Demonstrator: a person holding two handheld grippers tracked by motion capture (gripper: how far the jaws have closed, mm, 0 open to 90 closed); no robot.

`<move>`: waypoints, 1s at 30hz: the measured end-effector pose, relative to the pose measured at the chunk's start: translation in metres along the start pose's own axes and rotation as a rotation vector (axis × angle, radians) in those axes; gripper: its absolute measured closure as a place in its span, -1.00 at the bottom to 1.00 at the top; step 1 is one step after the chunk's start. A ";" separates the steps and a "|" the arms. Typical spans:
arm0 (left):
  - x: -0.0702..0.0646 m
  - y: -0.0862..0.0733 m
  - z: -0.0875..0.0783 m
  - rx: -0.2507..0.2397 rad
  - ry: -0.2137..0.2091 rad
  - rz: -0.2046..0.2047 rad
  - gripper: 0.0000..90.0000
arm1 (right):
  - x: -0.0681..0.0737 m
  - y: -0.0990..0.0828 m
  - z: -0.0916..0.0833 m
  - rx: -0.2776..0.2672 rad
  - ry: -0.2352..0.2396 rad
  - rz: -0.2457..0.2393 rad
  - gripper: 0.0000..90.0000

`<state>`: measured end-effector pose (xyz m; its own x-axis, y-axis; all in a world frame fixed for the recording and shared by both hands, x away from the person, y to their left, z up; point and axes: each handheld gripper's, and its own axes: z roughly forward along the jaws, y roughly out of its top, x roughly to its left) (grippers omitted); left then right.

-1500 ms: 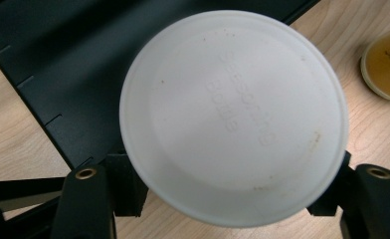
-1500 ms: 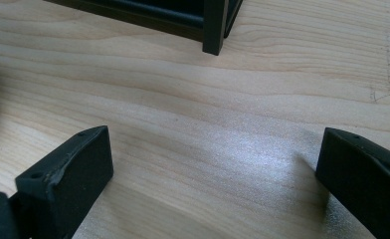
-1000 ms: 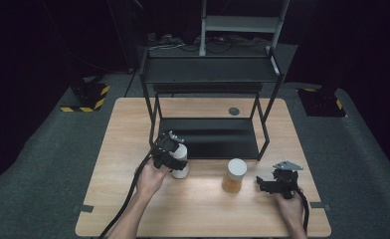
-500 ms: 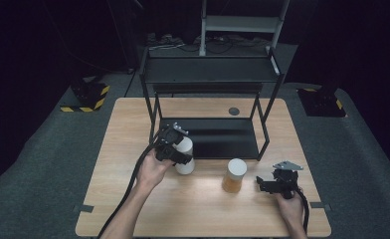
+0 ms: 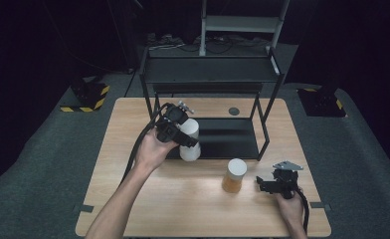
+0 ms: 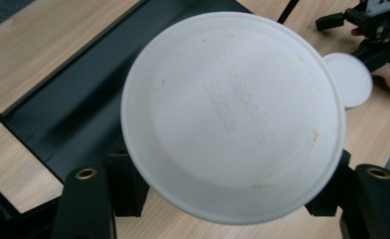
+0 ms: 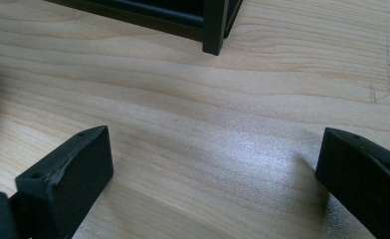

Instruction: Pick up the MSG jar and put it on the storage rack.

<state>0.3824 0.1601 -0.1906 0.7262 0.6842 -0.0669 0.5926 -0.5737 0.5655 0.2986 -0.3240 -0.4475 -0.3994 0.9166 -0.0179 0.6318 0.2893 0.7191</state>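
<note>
The left gripper (image 5: 183, 135) stood clamped on the white jar (image 5: 189, 141), raised toward the black shelf (image 5: 223, 139); the right gripper (image 5: 267, 183) rested with jaws apart

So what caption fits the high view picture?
Left gripper lifts a white bottle before the black rack.

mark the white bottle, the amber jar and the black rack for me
white bottle (image 5: 189, 141): high view, its side, below the left gripper's jaws.
amber jar (image 5: 231, 182): high view, amber body under the white lid.
black rack (image 5: 210, 69): high view, top shelf.
</note>
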 end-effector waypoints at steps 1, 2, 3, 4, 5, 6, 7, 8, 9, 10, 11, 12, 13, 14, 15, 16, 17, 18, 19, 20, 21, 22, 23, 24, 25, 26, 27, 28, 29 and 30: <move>0.000 0.003 -0.004 -0.003 -0.002 0.001 -0.23 | 0.000 0.000 0.000 0.000 0.000 0.000 -0.98; -0.001 0.007 -0.008 -0.006 -0.004 0.004 -0.23 | 0.000 0.000 0.000 0.000 0.000 0.001 -0.98; -0.001 0.011 -0.014 -0.008 -0.007 0.006 -0.23 | 0.000 0.000 0.000 0.000 0.000 0.000 -0.98; -0.002 0.015 -0.018 -0.010 -0.007 0.009 -0.23 | 0.000 0.000 0.000 -0.001 0.000 0.001 -0.98; -0.003 0.020 -0.022 -0.010 -0.007 0.015 -0.22 | 0.000 0.000 0.000 -0.001 0.000 0.001 -0.98; -0.003 0.024 -0.026 -0.012 -0.007 0.019 -0.23 | 0.000 0.000 0.000 -0.001 0.000 0.001 -0.98; -0.004 0.027 -0.029 -0.015 -0.006 0.020 -0.23 | 0.000 0.000 0.000 -0.001 0.000 0.002 -0.98; -0.005 0.032 -0.034 -0.019 -0.006 0.026 -0.23 | 0.000 0.000 0.000 -0.001 0.000 0.001 -0.98; -0.006 0.035 -0.036 -0.021 -0.007 0.028 -0.23 | 0.000 0.000 0.000 0.000 0.000 0.002 -0.98; -0.006 0.037 -0.039 -0.025 -0.007 0.028 -0.23 | 0.000 0.000 0.000 0.000 0.000 0.002 -0.98; -0.007 0.040 -0.042 -0.027 -0.008 0.030 -0.22 | 0.000 0.000 0.000 0.000 0.000 0.002 -0.98; -0.008 0.045 -0.045 -0.028 -0.007 0.036 -0.22 | 0.000 0.000 0.000 0.000 0.000 0.002 -0.98; -0.008 0.047 -0.047 -0.030 -0.006 0.036 -0.23 | 0.000 0.000 0.000 0.000 0.000 0.002 -0.98; -0.008 0.051 -0.050 -0.032 -0.004 0.034 -0.23 | 0.000 0.000 0.000 0.000 0.000 0.002 -0.98; -0.008 0.054 -0.052 -0.030 -0.001 0.035 -0.23 | 0.000 0.000 0.000 0.000 0.000 0.002 -0.98; -0.009 0.056 -0.054 -0.034 0.000 0.031 -0.23 | 0.000 0.000 0.000 0.000 0.000 0.002 -0.98; -0.009 0.060 -0.056 -0.031 0.001 0.033 -0.23 | 0.000 0.000 0.000 0.000 0.000 0.002 -0.98; -0.009 0.062 -0.057 -0.030 0.001 0.035 -0.23 | 0.000 0.000 0.000 0.000 0.000 0.002 -0.98; -0.009 0.064 -0.059 -0.031 0.001 0.033 -0.23 | 0.000 0.000 0.000 0.000 0.001 0.002 -0.98; -0.009 0.068 -0.060 -0.029 0.000 0.033 -0.23 | 0.000 0.000 0.000 0.000 0.001 0.002 -0.98; -0.009 0.070 -0.062 -0.030 -0.001 0.029 -0.23 | 0.000 0.000 0.000 0.000 0.001 0.002 -0.98; -0.008 0.074 -0.065 -0.028 -0.002 0.030 -0.23 | 0.000 0.000 0.000 0.000 0.000 0.002 -0.98; -0.007 0.077 -0.067 -0.028 -0.004 0.029 -0.23 | 0.000 0.000 0.000 0.000 0.001 0.002 -0.98; -0.007 0.080 -0.070 -0.031 -0.004 0.027 -0.23 | 0.000 0.000 0.000 0.000 0.000 0.002 -0.98; -0.006 0.084 -0.074 -0.033 -0.002 0.025 -0.23 | 0.000 0.000 0.000 -0.001 0.000 0.003 -0.98; -0.006 0.086 -0.077 -0.033 -0.001 0.025 -0.23 | 0.000 0.000 0.000 0.000 0.000 0.003 -0.98; -0.006 0.090 -0.080 -0.033 0.002 0.021 -0.23 | 0.000 0.000 0.000 -0.001 0.000 0.002 -0.98; -0.005 0.093 -0.083 -0.032 0.004 0.022 -0.23 | 0.000 0.000 0.000 -0.001 0.000 0.002 -0.98; -0.006 0.097 -0.085 -0.033 0.009 0.022 -0.23 | 0.000 0.000 0.000 -0.001 0.000 0.002 -0.98; -0.006 0.100 -0.089 -0.035 0.015 0.020 -0.23 | 0.000 0.000 0.000 0.000 0.000 0.002 -0.98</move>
<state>0.4062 0.1382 -0.0602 0.7324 0.6796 -0.0426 0.5651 -0.5717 0.5948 0.2985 -0.3238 -0.4476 -0.3979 0.9173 -0.0163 0.6324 0.2871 0.7195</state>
